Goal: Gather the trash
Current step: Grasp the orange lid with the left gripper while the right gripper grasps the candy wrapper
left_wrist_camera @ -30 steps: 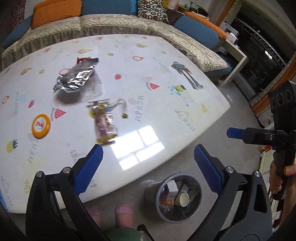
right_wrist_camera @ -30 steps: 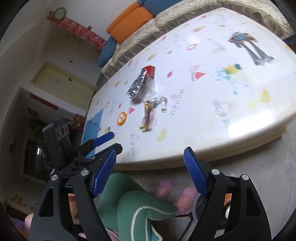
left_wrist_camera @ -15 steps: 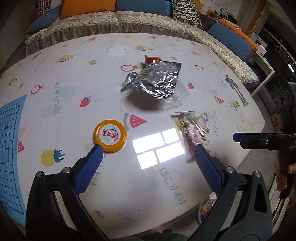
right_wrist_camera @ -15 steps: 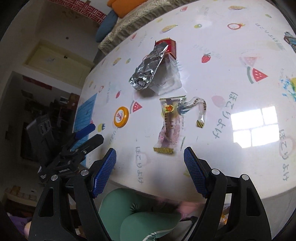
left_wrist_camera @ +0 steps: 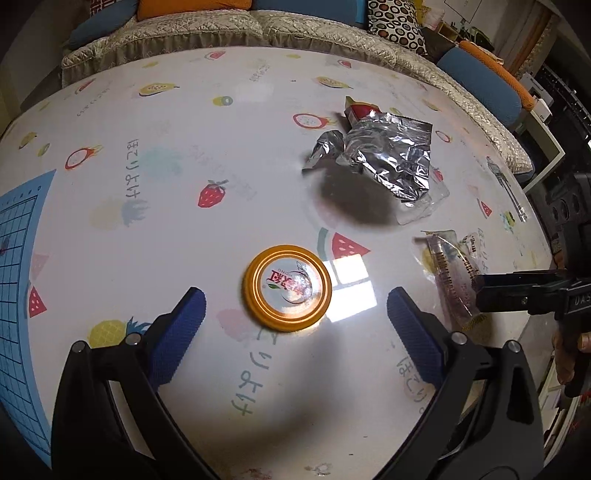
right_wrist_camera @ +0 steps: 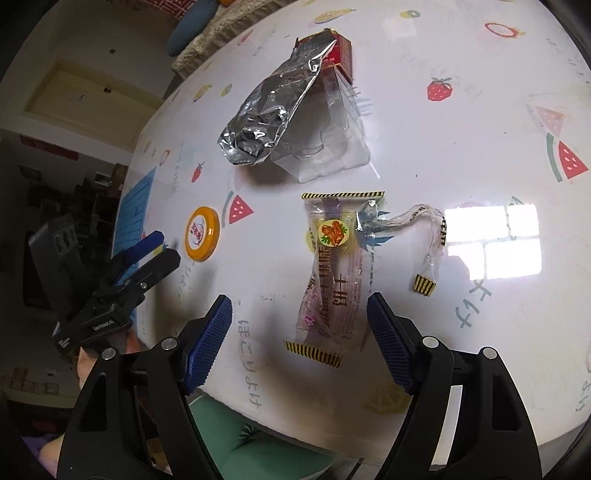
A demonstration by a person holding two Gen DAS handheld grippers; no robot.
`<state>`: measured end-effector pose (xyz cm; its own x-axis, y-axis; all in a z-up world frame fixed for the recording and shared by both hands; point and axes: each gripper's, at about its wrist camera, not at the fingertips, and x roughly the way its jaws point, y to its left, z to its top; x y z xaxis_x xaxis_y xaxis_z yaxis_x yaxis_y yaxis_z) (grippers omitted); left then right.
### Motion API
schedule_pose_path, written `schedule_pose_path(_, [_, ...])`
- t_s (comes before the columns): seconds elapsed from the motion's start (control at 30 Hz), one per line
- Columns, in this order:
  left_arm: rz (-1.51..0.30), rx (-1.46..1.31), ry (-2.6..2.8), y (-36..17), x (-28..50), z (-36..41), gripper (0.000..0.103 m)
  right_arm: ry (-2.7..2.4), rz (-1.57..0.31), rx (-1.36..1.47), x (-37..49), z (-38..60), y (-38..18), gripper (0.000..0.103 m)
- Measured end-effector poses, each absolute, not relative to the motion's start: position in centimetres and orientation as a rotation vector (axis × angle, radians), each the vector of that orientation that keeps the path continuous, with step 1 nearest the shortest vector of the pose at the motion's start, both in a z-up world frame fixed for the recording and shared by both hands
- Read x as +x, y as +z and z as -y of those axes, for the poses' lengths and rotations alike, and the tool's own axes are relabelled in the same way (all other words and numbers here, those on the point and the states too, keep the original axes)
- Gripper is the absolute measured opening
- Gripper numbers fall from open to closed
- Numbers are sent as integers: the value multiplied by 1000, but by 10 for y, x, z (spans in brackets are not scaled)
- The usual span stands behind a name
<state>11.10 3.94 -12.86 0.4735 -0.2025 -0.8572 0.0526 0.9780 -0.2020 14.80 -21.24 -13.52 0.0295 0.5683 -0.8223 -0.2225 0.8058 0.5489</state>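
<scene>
An orange jar lid [left_wrist_camera: 287, 287] lies on the white fruit-print table [left_wrist_camera: 184, 166], just ahead of my open, empty left gripper [left_wrist_camera: 295, 314]. It also shows in the right wrist view [right_wrist_camera: 202, 233]. My open, empty right gripper [right_wrist_camera: 299, 332] hovers over the near end of a clear snack wrapper with striped ends [right_wrist_camera: 332, 273], seen at the right in the left wrist view [left_wrist_camera: 452, 273]. A crumpled silver foil bag [right_wrist_camera: 273, 103] rests on a clear plastic tray [right_wrist_camera: 332, 147] beyond it. A small red box [right_wrist_camera: 341, 51] lies behind the bag.
A blue grid mat [left_wrist_camera: 18, 258] covers the table's left end. A sofa with orange and blue cushions [left_wrist_camera: 258, 22] runs along the far side. The table's near edge is close under both grippers, with the person's green-clad legs [right_wrist_camera: 258, 443] below.
Both grippers have moved from beside the floor bin in over the table and lower. The left now faces the orange lid, the right the clear wrapper. Both stayed open.
</scene>
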Motion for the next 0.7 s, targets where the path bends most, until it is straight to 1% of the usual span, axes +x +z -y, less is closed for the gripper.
schedule_pose_path(0.23, [-1070,-132,-154,-139,120,-34,96,585,-1405,231,157,201,-141,76])
schedule_pose_path(0.37, [-1081,-145,-143,-148,121,-32,96,589,-1386,183,156,196,-141,71])
schedule_pose_path(0.43, [-1091,-128,-119,-153,122,-28,96,578,-1364,140,155,190,-141,60])
schedule_pose_path(0.57, [-1078,-74,-93,-156,125,-17,96,576,-1343,146,154,196,-143,55])
schedule_pose_path(0.63, [-1077,-38,-81,-158,127,-13,96,563,-1341,152,154,200,-143,41])
schedule_pose_path(0.67, [-1074,-20,-69,-159,128,-11,95,557,-1342,160,154,203,-144,37])
schedule_pose_path(0.7, [-1066,0,-47,-159,128,-9,91,559,-1350,185,155,208,-145,27])
